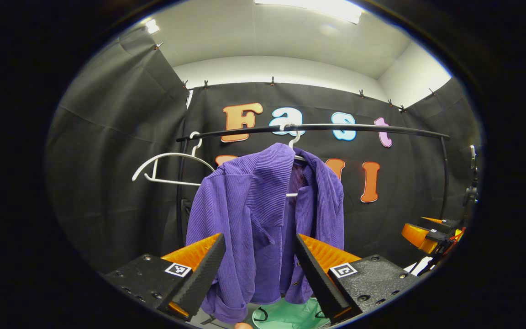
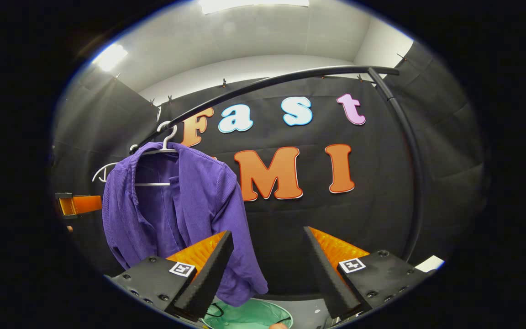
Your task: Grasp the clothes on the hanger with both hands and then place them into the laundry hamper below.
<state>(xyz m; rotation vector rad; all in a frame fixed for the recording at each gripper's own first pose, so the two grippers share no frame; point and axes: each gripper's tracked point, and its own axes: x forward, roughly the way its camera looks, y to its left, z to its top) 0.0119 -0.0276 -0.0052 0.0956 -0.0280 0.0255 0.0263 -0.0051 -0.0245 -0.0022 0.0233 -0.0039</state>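
Both claws stand released, holding nothing: the left gripper point(image 1: 259, 269) faces the purple shirt point(image 1: 263, 219), the right gripper point(image 2: 267, 269) sits off to its side. The shirt hangs from a white hanger point(image 1: 293, 137) on the black rail point(image 1: 359, 128), above the green hamper point(image 1: 290, 316). Best, I judge, to pinch a shoulder with each, lift clear of the hanger, then lower together.

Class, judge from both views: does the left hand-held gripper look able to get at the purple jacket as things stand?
Probably yes. The left hand-held gripper is open and points straight at the purple jacket, which hangs on a white hanger from the rail. Nothing shows between its fingers and the cloth.
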